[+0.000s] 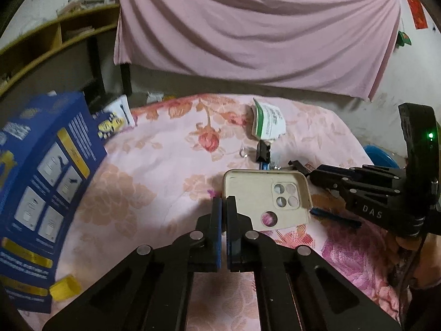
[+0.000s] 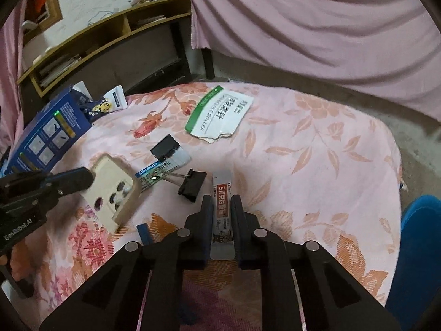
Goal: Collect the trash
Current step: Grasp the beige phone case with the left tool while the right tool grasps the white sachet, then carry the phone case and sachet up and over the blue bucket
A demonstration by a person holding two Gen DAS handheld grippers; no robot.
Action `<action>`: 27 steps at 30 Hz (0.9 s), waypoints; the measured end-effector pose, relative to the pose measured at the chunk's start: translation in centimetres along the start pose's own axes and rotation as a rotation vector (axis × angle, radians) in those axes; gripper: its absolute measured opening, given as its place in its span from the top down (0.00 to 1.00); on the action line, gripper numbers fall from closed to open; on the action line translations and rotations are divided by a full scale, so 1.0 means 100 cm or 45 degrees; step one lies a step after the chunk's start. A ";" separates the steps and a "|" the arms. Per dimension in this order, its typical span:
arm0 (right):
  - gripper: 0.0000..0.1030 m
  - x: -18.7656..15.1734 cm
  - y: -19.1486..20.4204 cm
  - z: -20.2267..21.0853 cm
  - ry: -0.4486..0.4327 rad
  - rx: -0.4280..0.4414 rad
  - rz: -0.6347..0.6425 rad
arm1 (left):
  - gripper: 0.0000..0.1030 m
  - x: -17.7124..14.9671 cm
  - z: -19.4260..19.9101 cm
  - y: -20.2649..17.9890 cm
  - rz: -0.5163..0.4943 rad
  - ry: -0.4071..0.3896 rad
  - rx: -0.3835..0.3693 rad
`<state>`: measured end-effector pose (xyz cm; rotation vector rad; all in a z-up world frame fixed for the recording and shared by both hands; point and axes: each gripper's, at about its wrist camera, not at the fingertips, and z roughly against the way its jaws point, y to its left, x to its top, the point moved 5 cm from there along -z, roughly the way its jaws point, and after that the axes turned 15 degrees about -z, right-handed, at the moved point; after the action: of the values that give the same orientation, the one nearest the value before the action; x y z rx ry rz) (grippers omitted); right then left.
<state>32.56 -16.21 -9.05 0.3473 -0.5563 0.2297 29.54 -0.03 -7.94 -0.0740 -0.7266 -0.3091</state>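
A cream phone case (image 1: 264,198) hangs tilted above the flowered bed cover, and my left gripper (image 1: 223,202) is shut on its near edge. The right wrist view shows the same case (image 2: 113,190) held off the cover at the left. My right gripper (image 2: 222,201) is shut on a narrow silver sachet (image 2: 222,190) with a red label, which fills the gap between the fingers. A torn white and green card (image 2: 220,115) lies further back. Two black binder clips (image 2: 193,184) and a blue-edged label (image 2: 162,168) lie between the grippers.
A blue carton (image 1: 46,179) stands at the bed's left edge, with a small tube (image 2: 110,104) behind it. A blue strip (image 2: 143,233) lies near the case. A blue bin (image 2: 419,248) sits beyond the right edge. A wooden shelf (image 2: 96,41) and a pink curtain (image 1: 248,27) stand behind.
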 end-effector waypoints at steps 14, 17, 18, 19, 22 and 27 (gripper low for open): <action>0.89 0.012 -0.002 0.081 -0.511 0.058 -0.006 | 0.99 0.034 0.049 -0.013 -0.047 -0.288 0.185; 0.89 0.015 -0.005 0.106 -0.650 0.070 -0.015 | 0.99 0.047 0.060 -0.018 -0.001 -0.365 0.172; 0.89 0.016 -0.006 0.114 -0.690 0.071 -0.021 | 0.99 0.052 0.064 -0.020 0.020 -0.396 0.160; 0.89 0.017 -0.009 0.120 -0.724 0.072 -0.027 | 0.99 0.057 0.068 -0.022 0.030 -0.420 0.157; 0.89 0.018 -0.018 0.146 -0.866 0.065 -0.052 | 0.99 0.075 0.080 -0.034 0.040 -0.500 0.140; 0.89 0.015 -0.037 0.184 -1.068 0.036 -0.094 | 0.99 0.099 0.101 -0.067 -0.017 -0.617 0.125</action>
<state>26.20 -26.48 5.38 0.4897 -1.3638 0.0076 27.99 -7.15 5.96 -0.0513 -1.2223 -0.2696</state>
